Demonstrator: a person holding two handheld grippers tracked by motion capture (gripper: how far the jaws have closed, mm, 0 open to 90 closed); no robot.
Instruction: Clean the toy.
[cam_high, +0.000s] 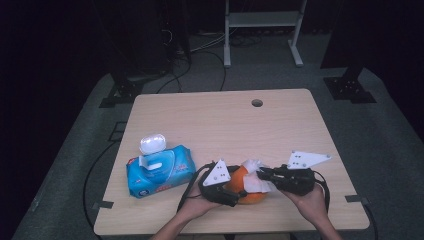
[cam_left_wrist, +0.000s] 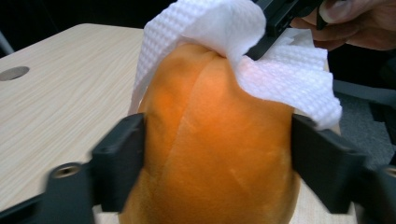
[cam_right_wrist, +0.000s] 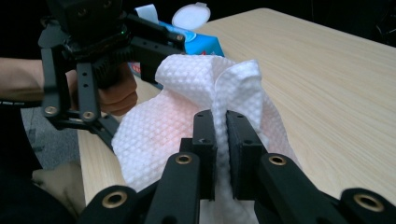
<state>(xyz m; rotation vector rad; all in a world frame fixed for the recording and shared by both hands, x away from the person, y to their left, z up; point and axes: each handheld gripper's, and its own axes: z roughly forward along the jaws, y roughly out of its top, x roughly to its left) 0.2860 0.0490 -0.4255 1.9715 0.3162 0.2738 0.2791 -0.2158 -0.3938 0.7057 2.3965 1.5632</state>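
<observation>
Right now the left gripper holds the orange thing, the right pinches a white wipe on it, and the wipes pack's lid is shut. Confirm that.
One thing is wrong: the wipes pack has its lid flipped open, as the high view shows. The left gripper does hold the orange thing, and the right gripper pinches the wipe over it.

Both forearms come in low, hands close together — the left gripper (cam_high: 235, 192) has its jaws spread wide, the right gripper (cam_high: 261, 174) pinched nearly shut.
</observation>
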